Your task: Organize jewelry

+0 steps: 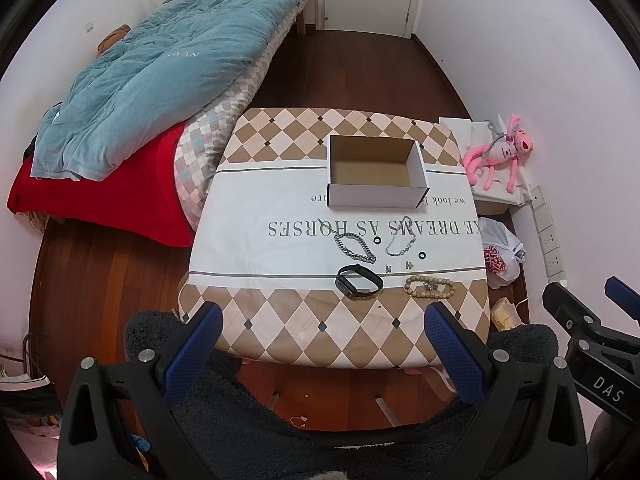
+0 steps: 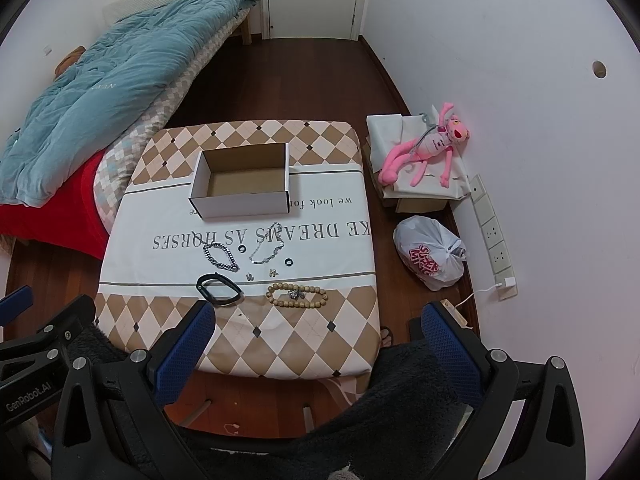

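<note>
Left wrist view: the left claw (image 1: 322, 332) is spread wide, holding nothing, hanging over the near edge of the counter (image 1: 280, 320). The right claw (image 2: 318, 334) is likewise apart. An open box (image 1: 376, 172) sits toward the far side (nothing visible inside). Nearer lie two chains (image 1: 354, 247), a black band (image 1: 359, 281) and, right of it, a bead bracelet (image 1: 430, 287).

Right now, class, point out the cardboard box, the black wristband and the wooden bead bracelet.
cardboard box (image 1: 376, 196): left wrist view, white front wall.
black wristband (image 2: 206, 280): right wrist view, left part of the band.
wooden bead bracelet (image 2: 316, 303): right wrist view, near-side beads.
</note>
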